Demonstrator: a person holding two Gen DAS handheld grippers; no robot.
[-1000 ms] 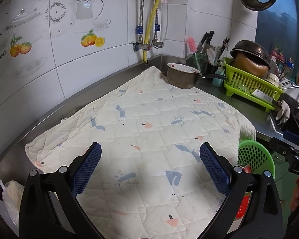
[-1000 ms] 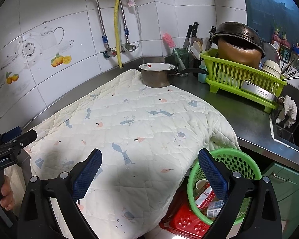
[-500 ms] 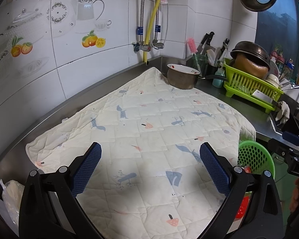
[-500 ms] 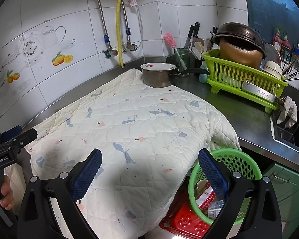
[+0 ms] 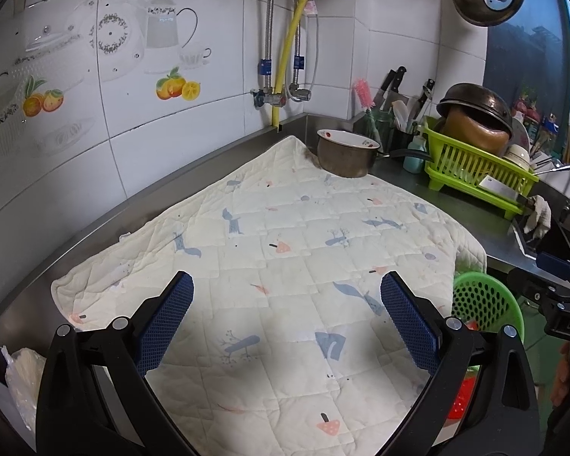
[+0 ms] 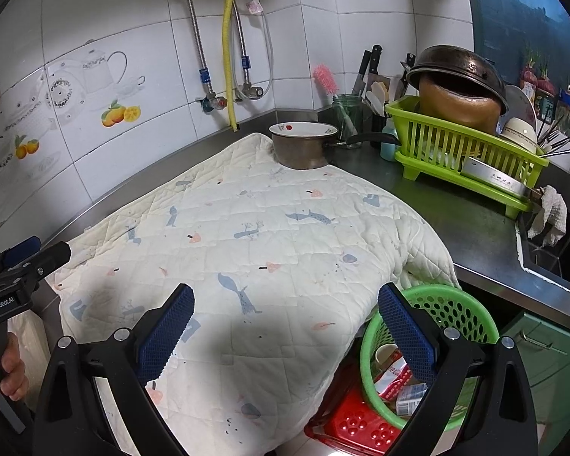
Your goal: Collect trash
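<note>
A green perforated trash basket (image 6: pixel 448 311) stands below the counter's front edge at the right, holding a paper cup and several wrappers (image 6: pixel 395 380). It also shows in the left wrist view (image 5: pixel 486 304). My left gripper (image 5: pixel 285 323) is open and empty above a quilted cream mat (image 5: pixel 285 250). My right gripper (image 6: pixel 285 326) is open and empty over the mat's front edge (image 6: pixel 247 266), its right finger in front of the basket. The left gripper also shows at the left edge of the right wrist view (image 6: pixel 15 269).
A metal pot (image 6: pixel 304 146) sits on the mat's far corner. A green dish rack (image 6: pixel 467 155) with a brown pot stands at the right. A red crate (image 6: pixel 357 418) lies under the basket. A plastic bag (image 5: pixel 22 383) is at the left. A sink with a rag (image 6: pixel 549 214) is far right.
Both grippers have drifted slightly; the views shift a little downward and left. Both stay open and empty.
</note>
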